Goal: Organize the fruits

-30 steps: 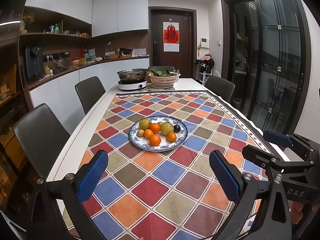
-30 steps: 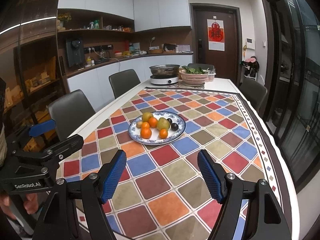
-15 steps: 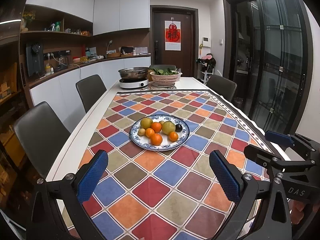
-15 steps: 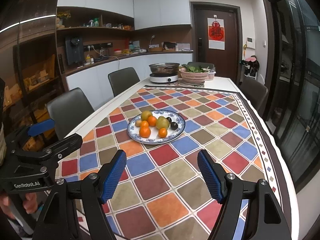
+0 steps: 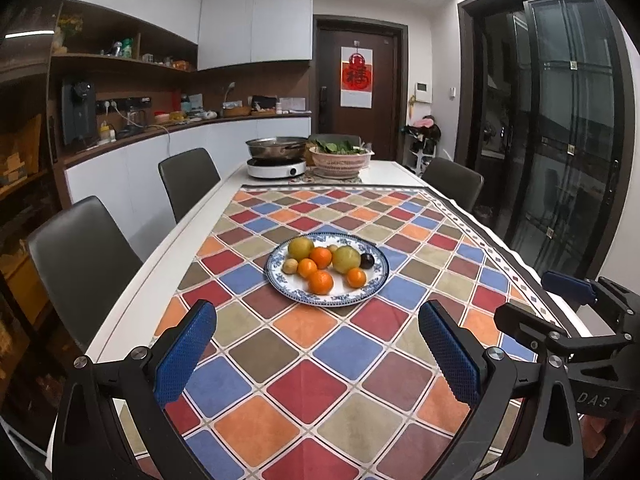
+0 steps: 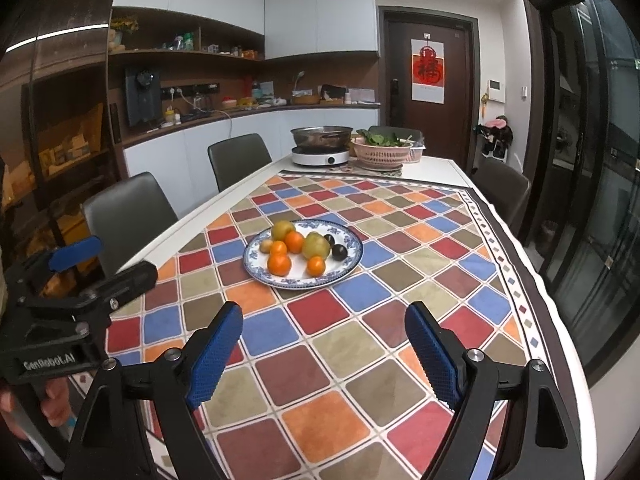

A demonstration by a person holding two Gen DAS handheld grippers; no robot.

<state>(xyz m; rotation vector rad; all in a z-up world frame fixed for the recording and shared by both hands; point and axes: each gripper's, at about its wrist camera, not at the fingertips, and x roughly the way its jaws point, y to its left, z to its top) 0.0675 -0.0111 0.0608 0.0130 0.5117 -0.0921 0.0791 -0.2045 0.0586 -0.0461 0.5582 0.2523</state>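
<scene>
A blue-and-white plate (image 5: 376,284) (image 6: 344,268) sits mid-table on a checkered cloth. It holds several oranges (image 5: 320,282) (image 6: 279,264), two yellow-green fruits (image 5: 347,259) (image 6: 316,245), a small tan fruit (image 5: 289,267) and dark plums (image 5: 367,261) (image 6: 339,251). My left gripper (image 5: 316,354) is open and empty, above the cloth short of the plate. My right gripper (image 6: 324,354) is open and empty, also short of the plate. Each gripper shows at the edge of the other's view.
A steel pot on a white induction cooker (image 5: 276,167) and a basket of greens (image 5: 340,160) stand at the table's far end. Grey chairs (image 5: 80,256) line the left side, another (image 5: 454,184) stands on the right. Glass doors are at right.
Both grippers have moved slightly forward toward the plate, which looks a little larger. Both stay open and empty. The fruits have not moved.
</scene>
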